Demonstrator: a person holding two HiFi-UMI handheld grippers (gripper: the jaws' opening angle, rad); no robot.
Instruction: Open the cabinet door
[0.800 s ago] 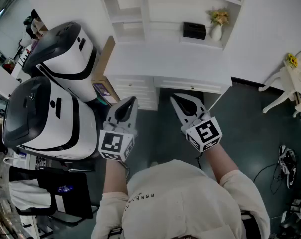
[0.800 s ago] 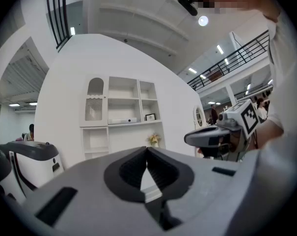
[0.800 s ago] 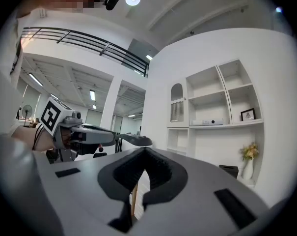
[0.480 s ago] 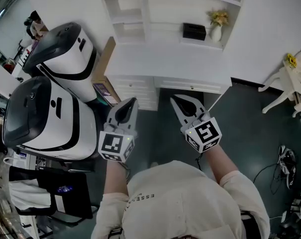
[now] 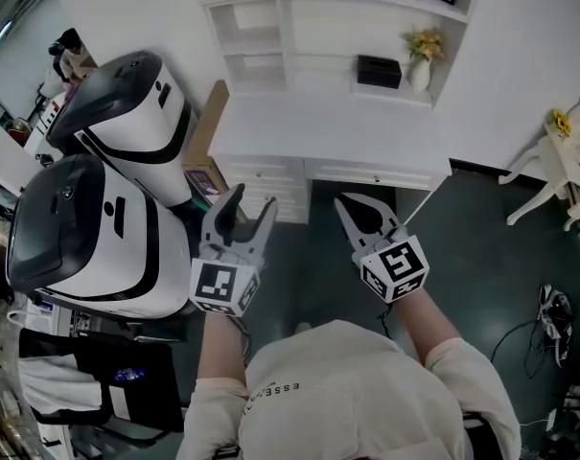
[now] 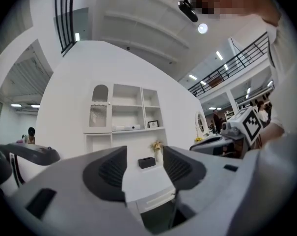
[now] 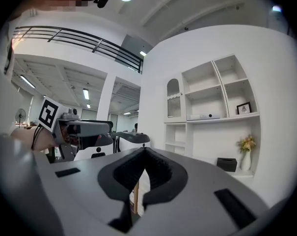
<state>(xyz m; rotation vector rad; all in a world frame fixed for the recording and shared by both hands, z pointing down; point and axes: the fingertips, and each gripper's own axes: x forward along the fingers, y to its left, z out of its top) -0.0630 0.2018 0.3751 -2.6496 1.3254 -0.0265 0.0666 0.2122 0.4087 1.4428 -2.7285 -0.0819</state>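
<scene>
While the head view shows the left tool spread wide and empty and the right tool closed on nothing, both hang well apart from the white shelf unit. Left and right gripper views each show its arched cabinet door shut, so approach, grasp and pull all remain

- The left hand-held gripper is held level in front of the body, its jaws spread wide with nothing between them.
- The right hand-held gripper sits level beside it, jaws closed together, empty.
- Both forearms reach forward, slightly apart.
</scene>
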